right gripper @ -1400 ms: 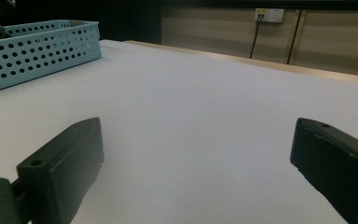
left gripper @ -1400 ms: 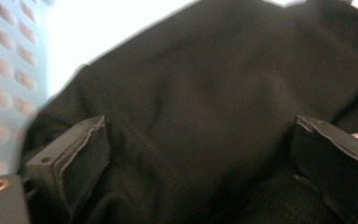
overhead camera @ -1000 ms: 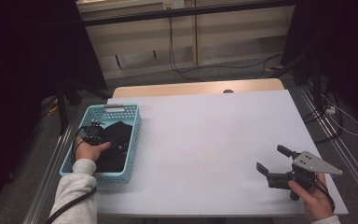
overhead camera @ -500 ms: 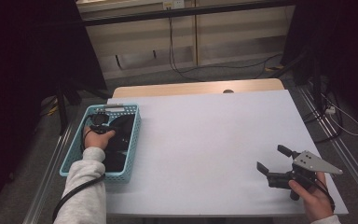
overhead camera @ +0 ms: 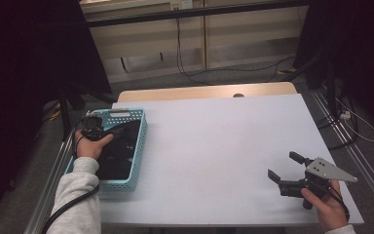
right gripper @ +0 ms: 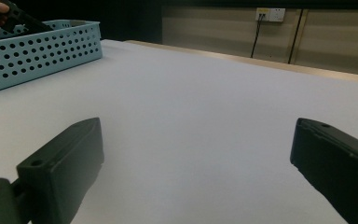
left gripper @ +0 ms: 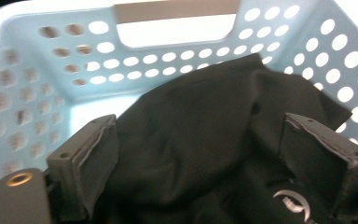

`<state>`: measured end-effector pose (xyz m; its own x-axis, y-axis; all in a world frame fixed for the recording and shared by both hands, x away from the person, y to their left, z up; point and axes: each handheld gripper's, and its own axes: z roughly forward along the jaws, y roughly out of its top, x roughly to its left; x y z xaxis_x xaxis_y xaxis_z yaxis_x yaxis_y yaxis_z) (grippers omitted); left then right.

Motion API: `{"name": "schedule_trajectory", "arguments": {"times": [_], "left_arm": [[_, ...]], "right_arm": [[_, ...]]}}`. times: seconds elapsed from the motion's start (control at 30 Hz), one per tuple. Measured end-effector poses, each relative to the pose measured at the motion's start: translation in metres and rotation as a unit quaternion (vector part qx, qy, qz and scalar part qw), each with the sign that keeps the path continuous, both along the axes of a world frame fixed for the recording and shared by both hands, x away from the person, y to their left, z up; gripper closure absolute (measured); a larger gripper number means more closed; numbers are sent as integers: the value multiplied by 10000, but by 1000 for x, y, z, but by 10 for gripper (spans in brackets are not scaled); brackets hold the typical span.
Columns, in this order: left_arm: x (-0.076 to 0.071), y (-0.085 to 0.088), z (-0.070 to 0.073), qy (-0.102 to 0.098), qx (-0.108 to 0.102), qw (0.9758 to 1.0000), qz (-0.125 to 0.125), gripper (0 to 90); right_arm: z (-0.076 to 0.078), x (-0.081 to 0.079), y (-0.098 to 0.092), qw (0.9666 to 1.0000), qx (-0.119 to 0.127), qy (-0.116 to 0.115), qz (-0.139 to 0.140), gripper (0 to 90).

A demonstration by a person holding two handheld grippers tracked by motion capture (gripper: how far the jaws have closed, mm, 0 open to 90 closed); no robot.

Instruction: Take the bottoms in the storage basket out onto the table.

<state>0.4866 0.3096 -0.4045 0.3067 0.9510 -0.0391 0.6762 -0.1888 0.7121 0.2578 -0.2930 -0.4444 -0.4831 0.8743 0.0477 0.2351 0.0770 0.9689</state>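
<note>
White worktop (overhead camera: pixel 214 146) lay bare; left claw (left gripper: pixel 205 154), jaws just opened wide, hung over black cloth (left gripper: pixel 200 140) in the basket (overhead camera: pixel 141 141) at frame left — soft, light, best pinched at a raised fold. Right claw (overhead camera: pixel 285 170) stood apart — idle.

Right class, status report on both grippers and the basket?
Left gripper open over black cloth in blue basket, jaws just opened. Right gripper open, empty, over table.

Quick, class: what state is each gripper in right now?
Left gripper: open, jaws just opened, over black cloth in basket.
Right gripper: open, empty.
</note>
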Motion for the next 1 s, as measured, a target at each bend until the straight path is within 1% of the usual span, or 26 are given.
{"name": "schedule_trajectory", "arguments": {"times": [0.1, 0.13, 0.23, 0.27, 0.3, 0.33, 0.4, 0.43, 0.47, 0.5, 0.57, 0.6, 0.63, 0.67, 0.77, 0.8, 0.83, 0.87, 0.9, 0.93, 1.0], "left_arm": [[-6, 3, -3, 133, 43, 9999, -45, 97], [-8, 4, -4, 179, 87, 9998, 5, 98], [-11, 4, -8, 197, 82, 9997, 67, 92], [-12, 3, -10, 244, 75, 9997, 59, 89], [-12, 3, -12, 335, 92, 9994, 37, 89], [-13, 3, -14, 410, 93, 9991, 104, 89], [-13, 2, -21, 541, 124, 9984, 63, 77], [-13, 2, -24, 595, 95, 9981, 110, 77], [-13, 2, -30, 674, 99, 9975, 161, 70], [-13, 2, -30, 674, 99, 9975, 161, 63], [-13, 2, -37, 801, 129, 9964, 256, 55], [-13, 2, -39, 870, 172, 9957, 258, 54], [-13, 1, -40, 819, 195, 9961, 272, 50], [-14, -1, -41, 856, 244, 9955, 332, 50], [-14, -4, -41, 877, 297, 9950, 381, 63], [-15, -5, -40, 892, 287, 9947, 425, 78], [-15, -6, -38, 925, 320, 9945, 379, 114], [-15, -8, -37, 951, 282, 9945, 345, 170], [-16, -10, -35, 956, 166, 9949, 273, 252], [-16, -11, -35, 949, 141, 9952, 210, 432], [-15, -15, -35, 931, 177, 9951, 273, 447]], "right_arm": [[0, 1, 1, 10000, 6, 8, 18, 18], [0, 1, 2, 10000, -2, 4, 23, 18], [0, 2, 3, 10000, 8, 6, 43, 18], [0, 3, 4, 10000, -2, 4, 71, 18], [0, 3, 4, 10000, -2, 4, 71, 18], [0, 3, 4, 10000, -5, 6, 77, 18], [0, 3, 4, 10000, 3, -11, 94, 18], [0, 3, 4, 10000, 3, -11, 94, 18], [0, 3, 4, 9999, -2, -6, 106, 18], [0, 3, 4, 9999, -2, -6, 106, 18], [1, 3, 4, 9999, 0, -25, 109, 18], [1, 2, 4, 9999, -1, -28, 112, 18], [1, 2, 4, 9999, -3, -25, 116, 18], [1, 2, 4, 9999, -7, -28, 107, 18], [1, 2, 4, 9999, -5, -29, 107, 18], [1, 2, 4, 9999, -15, -24, 110, 18], [1, 2, 4, 9999, -17, -21, 116, 18], [1, 1, 4, 9999, -18, -28, 121, 18], [1, 1, 4, 9999, -18, -33, 119, 18], [1, 1, 4, 9999, -18, -31, 121, 18], [1, 1, 4, 9999, -24, -35, 111, 18]]}}
